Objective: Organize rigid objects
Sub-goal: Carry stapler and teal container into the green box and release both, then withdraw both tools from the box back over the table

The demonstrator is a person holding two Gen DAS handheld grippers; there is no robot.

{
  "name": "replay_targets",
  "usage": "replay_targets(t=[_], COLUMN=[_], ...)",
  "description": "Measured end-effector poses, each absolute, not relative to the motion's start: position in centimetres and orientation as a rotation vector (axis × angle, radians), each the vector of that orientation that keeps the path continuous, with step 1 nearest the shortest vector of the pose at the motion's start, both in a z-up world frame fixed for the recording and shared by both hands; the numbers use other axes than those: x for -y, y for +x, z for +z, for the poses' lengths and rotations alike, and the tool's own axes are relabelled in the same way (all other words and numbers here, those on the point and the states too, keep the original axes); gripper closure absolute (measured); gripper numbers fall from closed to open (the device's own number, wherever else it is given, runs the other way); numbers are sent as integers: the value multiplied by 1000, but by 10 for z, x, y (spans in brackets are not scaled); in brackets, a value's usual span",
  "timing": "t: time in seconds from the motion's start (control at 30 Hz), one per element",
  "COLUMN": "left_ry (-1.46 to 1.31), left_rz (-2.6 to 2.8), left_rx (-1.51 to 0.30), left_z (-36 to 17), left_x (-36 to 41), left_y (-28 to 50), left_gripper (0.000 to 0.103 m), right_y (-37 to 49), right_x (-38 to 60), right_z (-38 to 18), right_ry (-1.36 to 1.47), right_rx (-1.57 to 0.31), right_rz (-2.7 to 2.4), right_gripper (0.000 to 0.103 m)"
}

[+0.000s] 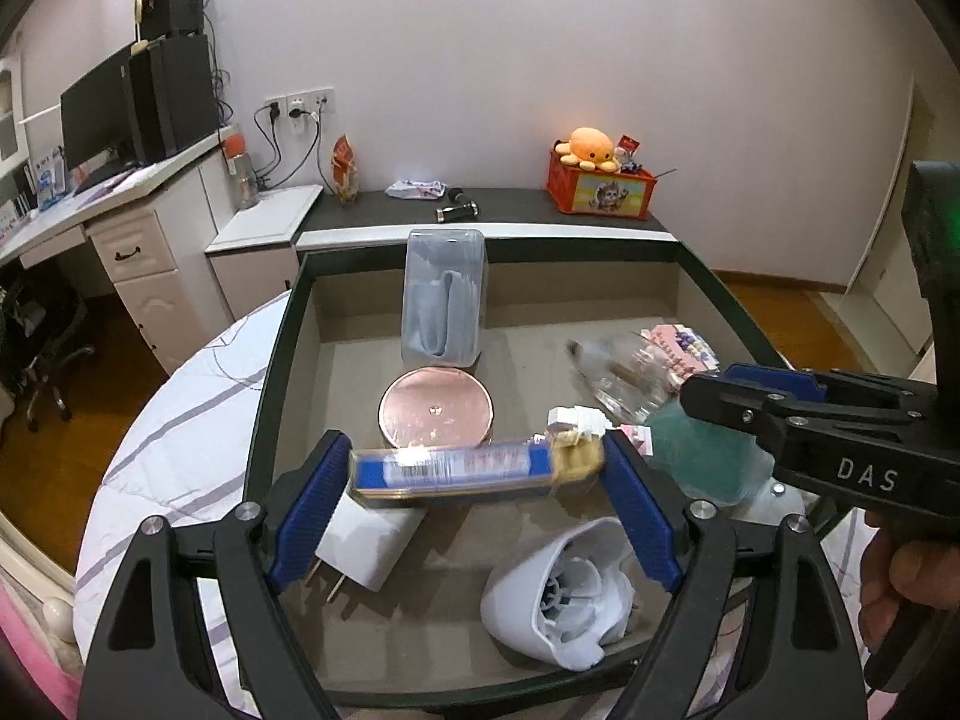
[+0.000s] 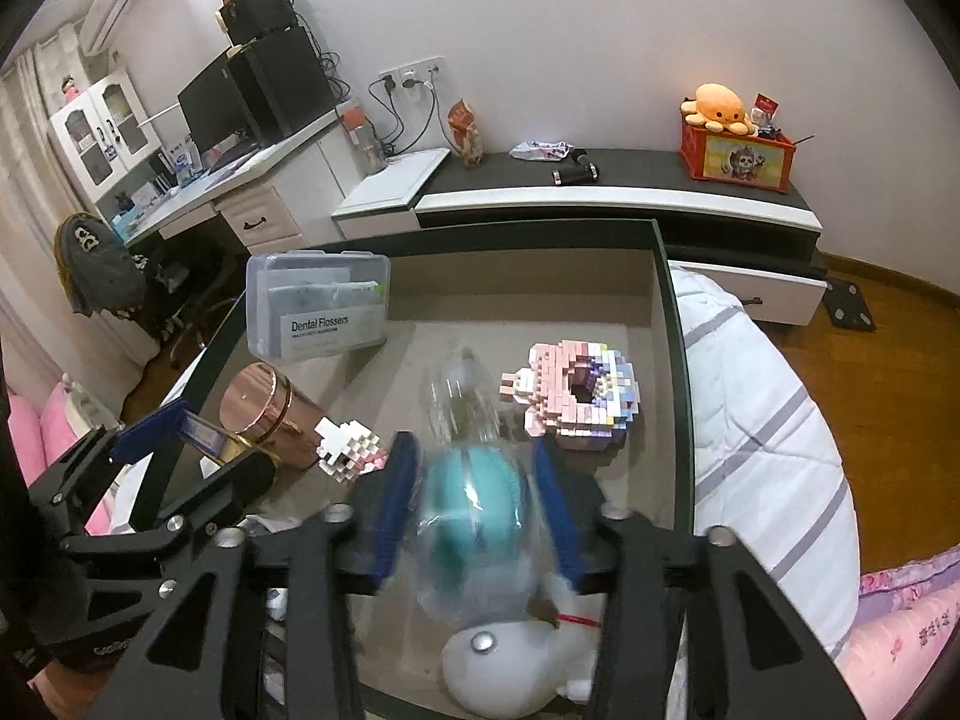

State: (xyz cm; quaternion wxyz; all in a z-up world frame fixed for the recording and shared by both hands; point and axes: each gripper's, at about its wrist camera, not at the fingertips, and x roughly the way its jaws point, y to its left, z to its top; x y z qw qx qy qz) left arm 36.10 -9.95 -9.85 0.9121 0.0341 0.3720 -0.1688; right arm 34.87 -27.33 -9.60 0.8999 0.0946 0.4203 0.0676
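Note:
My left gripper (image 1: 477, 474) is shut on a blue and gold tube-shaped box (image 1: 474, 468), held crosswise above the dark-rimmed tray (image 1: 282, 354). My right gripper (image 2: 471, 504) is shut on a clear plastic bottle with a teal part (image 2: 474, 498); it shows from the side in the left wrist view (image 1: 696, 456). In the tray lie a rose-gold round tin (image 1: 437, 409), a clear dental flosser box (image 2: 318, 306), a pink brick donut (image 2: 579, 393), a small white brick figure (image 2: 348, 450), a white plug adapter (image 1: 366, 540) and a white nozzle-like piece (image 1: 558, 591).
The tray rests on a bed with a white striped quilt (image 2: 762, 420). Behind it stands a low dark-topped cabinet (image 2: 630, 180) with an orange box and plush octopus (image 2: 735, 144). A desk with a monitor (image 1: 114, 114) is at the left.

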Motion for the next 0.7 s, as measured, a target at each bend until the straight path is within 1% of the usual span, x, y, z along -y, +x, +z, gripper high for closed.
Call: replay_targets(t=[0.03, 0.1, 0.17, 0.3, 0.33, 0.4, 0.7], left_ry=[70, 63, 61, 43, 39, 31, 26], left_rz=[-343, -342, -330, -299, -288, -272, -212], left_rx=[-761, -742, -725, -687, -678, -666, -648], left_z=[-97, -93, -87, -74, -72, -67, -57], left_x=[99, 95, 91, 78, 73, 64, 38], left_y=[358, 353, 346, 329, 323, 313, 260], left_gripper=[7, 4, 2, 0, 0, 0, 0], right_y=[347, 343, 339, 326, 322, 314, 261], right_x=[274, 273, 273, 276, 277, 278, 275], right_z=[-94, -91, -87, -78, -76, -73, -58], right_ry=[199, 204, 209, 232, 241, 252, 287], right_rx=[-865, -850, -838, -818, -811, -803, -750], right_rz=[138, 133, 131, 119, 116, 102, 93], right_gripper=[36, 22, 22, 17, 12, 0, 0])
